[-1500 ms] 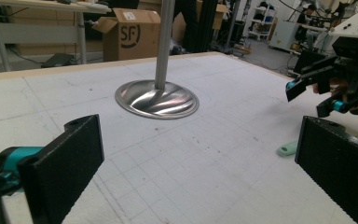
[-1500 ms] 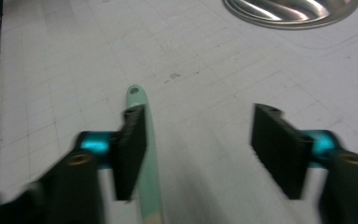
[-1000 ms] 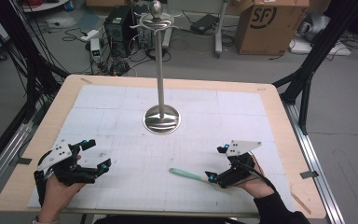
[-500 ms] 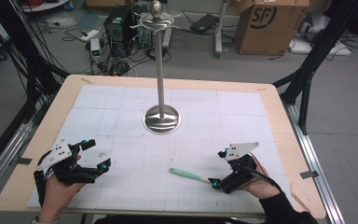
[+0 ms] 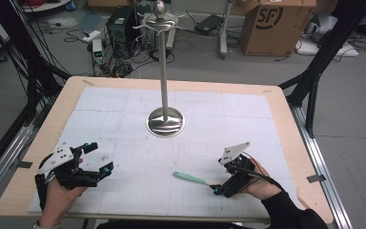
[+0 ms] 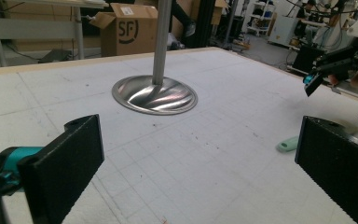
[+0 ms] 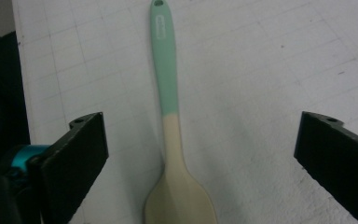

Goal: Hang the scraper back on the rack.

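Right gripper (image 5: 218, 189), jaws apart, now lower, seemingly astride the spoon (image 7: 170, 116).

left gripper (image 5: 95, 162): jaws wide apart, level | right gripper (image 5: 218, 189): jaws wide apart, tilted down

Your high view sits above the near edge of the table (image 5: 286, 102), facing forward and down, whole top in frame. Your left gripper view rides low near the table's near-left corner, looking across at the metal stand (image 6: 154, 93), and it catches the spoon (image 6: 287, 143) at its right. Your right gripper view looks almost straight down, close over the spoon (image 7: 170, 116). All three share the white mat (image 5: 124, 157).
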{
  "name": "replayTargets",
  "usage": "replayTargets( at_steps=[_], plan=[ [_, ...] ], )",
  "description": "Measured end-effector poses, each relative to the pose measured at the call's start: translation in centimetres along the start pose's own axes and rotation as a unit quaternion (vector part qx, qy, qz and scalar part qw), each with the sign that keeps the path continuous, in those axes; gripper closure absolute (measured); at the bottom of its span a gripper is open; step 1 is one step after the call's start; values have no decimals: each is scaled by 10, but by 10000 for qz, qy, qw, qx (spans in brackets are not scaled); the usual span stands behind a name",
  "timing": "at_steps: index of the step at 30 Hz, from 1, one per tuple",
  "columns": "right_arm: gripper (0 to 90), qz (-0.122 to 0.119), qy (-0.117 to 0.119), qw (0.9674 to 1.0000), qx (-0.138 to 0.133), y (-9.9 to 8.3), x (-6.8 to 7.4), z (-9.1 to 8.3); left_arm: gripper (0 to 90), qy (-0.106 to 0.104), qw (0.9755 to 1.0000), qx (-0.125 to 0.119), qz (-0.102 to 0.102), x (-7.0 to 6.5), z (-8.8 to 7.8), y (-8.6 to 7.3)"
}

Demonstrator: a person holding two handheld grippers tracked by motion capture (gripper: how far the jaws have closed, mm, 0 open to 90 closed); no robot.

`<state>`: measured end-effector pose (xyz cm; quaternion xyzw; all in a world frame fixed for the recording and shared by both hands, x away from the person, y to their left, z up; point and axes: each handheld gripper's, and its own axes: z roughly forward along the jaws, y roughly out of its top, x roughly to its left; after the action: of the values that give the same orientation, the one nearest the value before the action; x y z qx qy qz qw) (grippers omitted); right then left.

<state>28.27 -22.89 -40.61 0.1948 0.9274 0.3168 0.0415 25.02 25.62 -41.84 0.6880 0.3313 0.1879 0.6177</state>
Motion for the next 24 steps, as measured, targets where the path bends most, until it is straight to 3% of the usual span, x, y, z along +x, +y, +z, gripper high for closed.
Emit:
replayTargets(
  at_steps=[4,13,16,20,24],
  plan=[
    [60,-25,-53,9998,198,6,0,0,17,13,10000,7,-7,0,0,0],
    [250,-237,108,9975,661,19,4,6,17,53,10000,-7,41,1,-1,-1],
    [359,-416,187,9935,1041,23,6,13,17,62,10000,-21,32,1,-1,0],
    [463,-544,291,9898,1287,28,8,18,17,65,10000,-18,24,1,-1,-1],
    [539,-650,244,9865,1482,32,11,23,17,63,10000,-15,16,1,-1,0]
  ],
)
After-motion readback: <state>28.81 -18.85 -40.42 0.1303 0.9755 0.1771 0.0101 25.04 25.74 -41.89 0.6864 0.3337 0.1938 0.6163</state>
